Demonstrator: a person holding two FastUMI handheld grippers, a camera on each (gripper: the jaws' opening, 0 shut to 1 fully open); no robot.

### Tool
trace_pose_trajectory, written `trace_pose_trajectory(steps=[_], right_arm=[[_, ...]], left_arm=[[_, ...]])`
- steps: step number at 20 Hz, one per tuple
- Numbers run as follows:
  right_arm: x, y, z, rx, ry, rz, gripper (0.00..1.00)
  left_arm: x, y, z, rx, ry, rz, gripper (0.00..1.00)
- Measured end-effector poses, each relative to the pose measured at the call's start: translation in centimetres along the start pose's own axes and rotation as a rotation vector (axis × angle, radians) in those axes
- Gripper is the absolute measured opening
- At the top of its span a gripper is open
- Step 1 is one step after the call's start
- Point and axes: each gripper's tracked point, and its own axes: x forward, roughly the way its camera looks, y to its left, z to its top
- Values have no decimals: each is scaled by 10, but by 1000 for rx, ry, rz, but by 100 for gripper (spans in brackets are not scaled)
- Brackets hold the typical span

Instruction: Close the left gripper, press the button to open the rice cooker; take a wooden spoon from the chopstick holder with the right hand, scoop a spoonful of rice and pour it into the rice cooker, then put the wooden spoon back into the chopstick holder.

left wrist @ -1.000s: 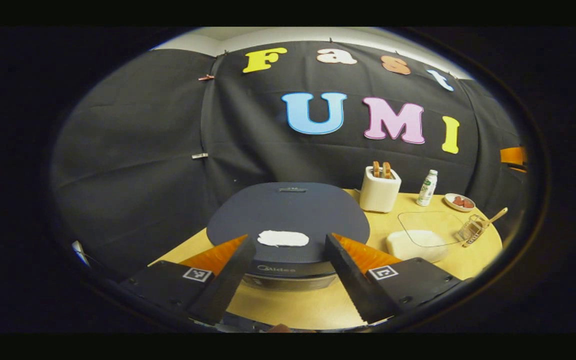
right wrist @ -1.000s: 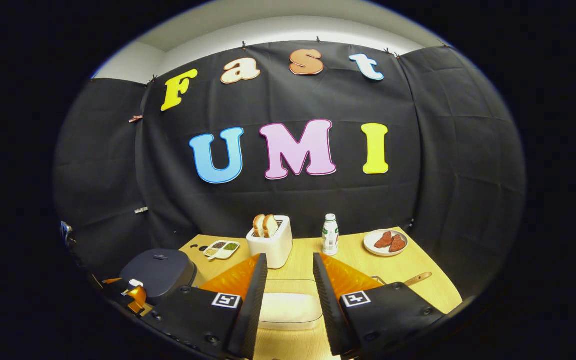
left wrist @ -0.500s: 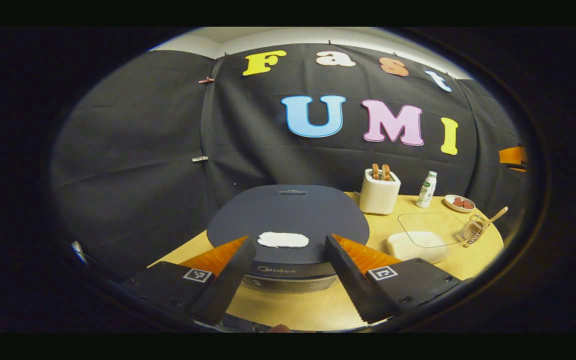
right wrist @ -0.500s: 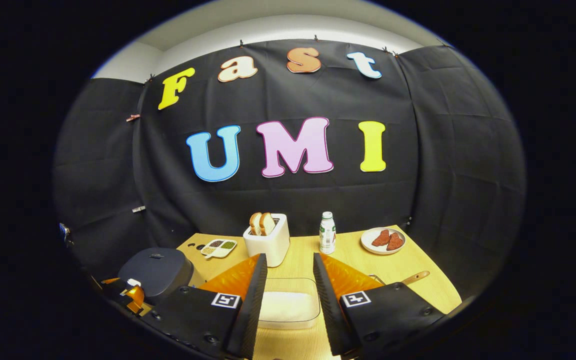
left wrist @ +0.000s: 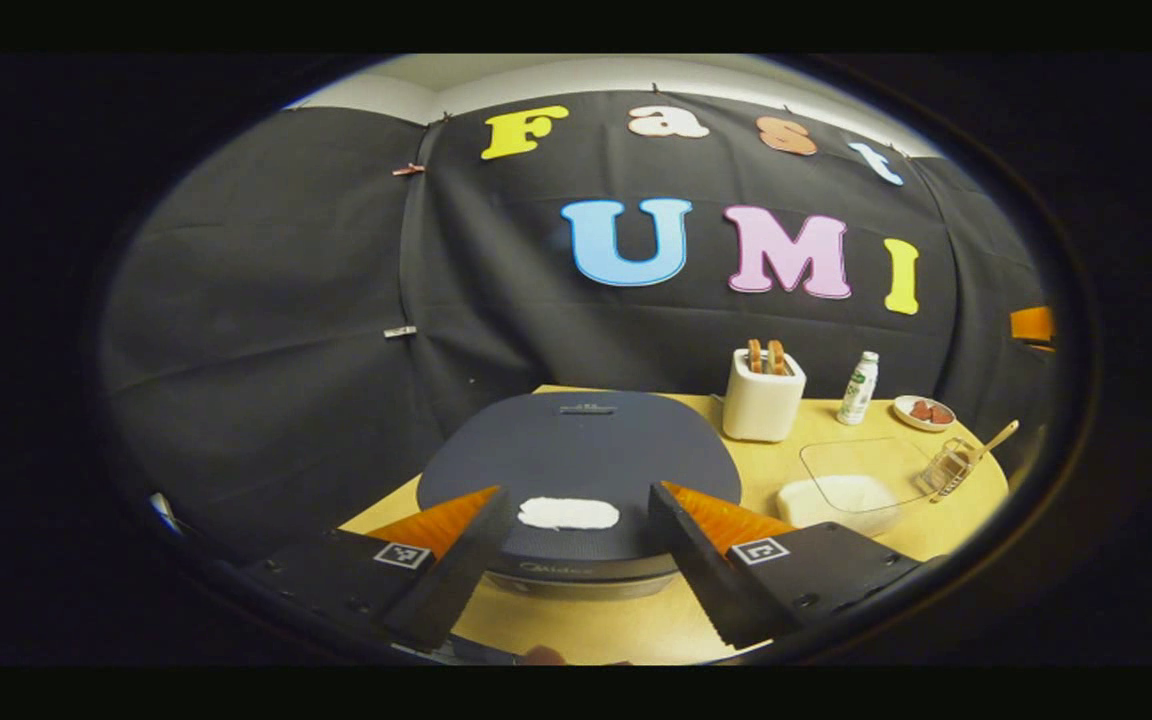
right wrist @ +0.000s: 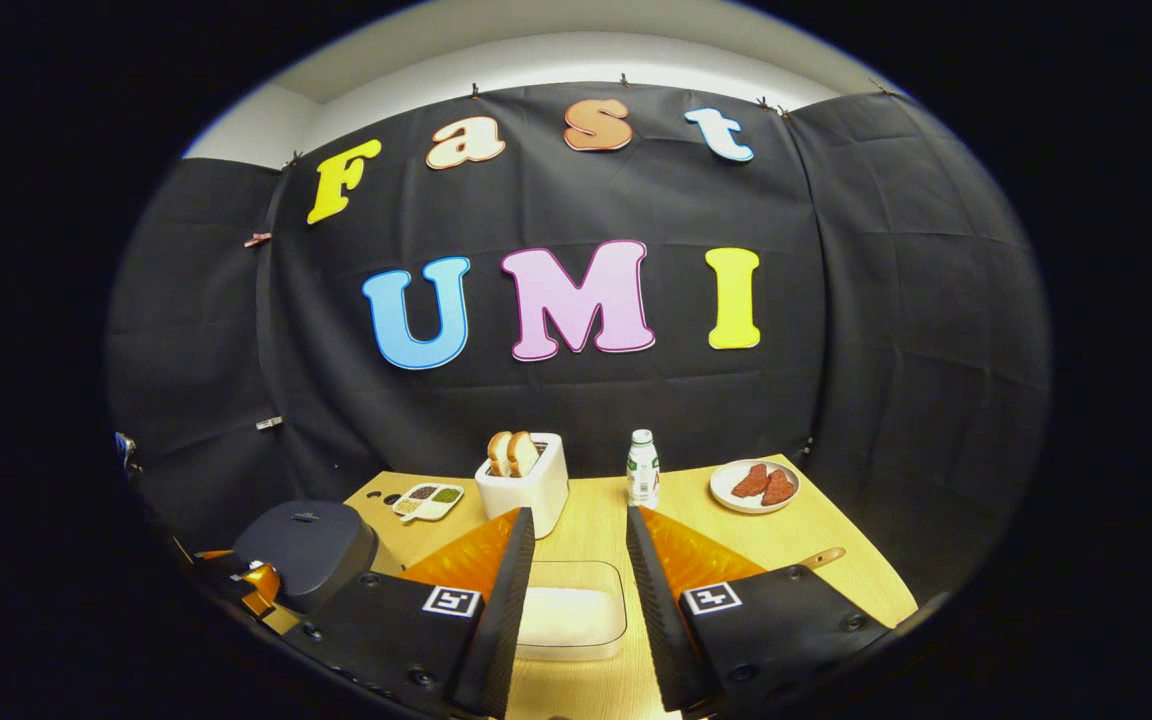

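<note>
Left gripper view: wooden table [left wrist: 596,630], black-draped booth.

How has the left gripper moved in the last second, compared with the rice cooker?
Yes. The left gripper has crept forward over the rice cooker: its white button now sits lower, between the open fingers.

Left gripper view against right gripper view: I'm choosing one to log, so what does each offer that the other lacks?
Left gripper view offers: the white button on the rice cooker lid, framed by the open left gripper, and the wire chopstick holder. Right gripper view offers: a divided dish of grains behind the cooker. Shared: rice cooker, toaster, bottle, plate of meat, clear rice container, wooden spoon.
</note>
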Motion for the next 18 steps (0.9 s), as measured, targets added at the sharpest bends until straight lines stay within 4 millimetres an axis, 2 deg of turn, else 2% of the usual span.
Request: trace_pose_trajectory(steps=[2,5,7,8,10,12,13,16,18], right_arm=[[-3,-3,-3,0,8,-12,60],[-8,-8,-4,5,10,-30,65],[-11,-7,-5,10,7,-26,67],[-13,-2,-4,20,4,-8,69],[-14,-1,-3,23,-5,-1,76],[-16,-4,0,5,-21,-21,76],[-17,0,2,-1,-32,-21,79],[-17,4,5,-11,-50,-30,82],[-16,4,5,-20,-51,-48,86]], left_arm=[[4,-1,17,12,-28,-4,93],[-1,-4,55,15,-99,-4,94],[-13,-6,90,17,-172,-3,90],[-20,-6,103,24,-208,7,93],[-37,-1,133,60,-279,51,94],[-62,-3,164,101,-361,72,93],[-74,-7,178,118,-394,75,93],[-101,-21,195,141,-449,66,99],[-115,-30,199,133,-477,38,96]])
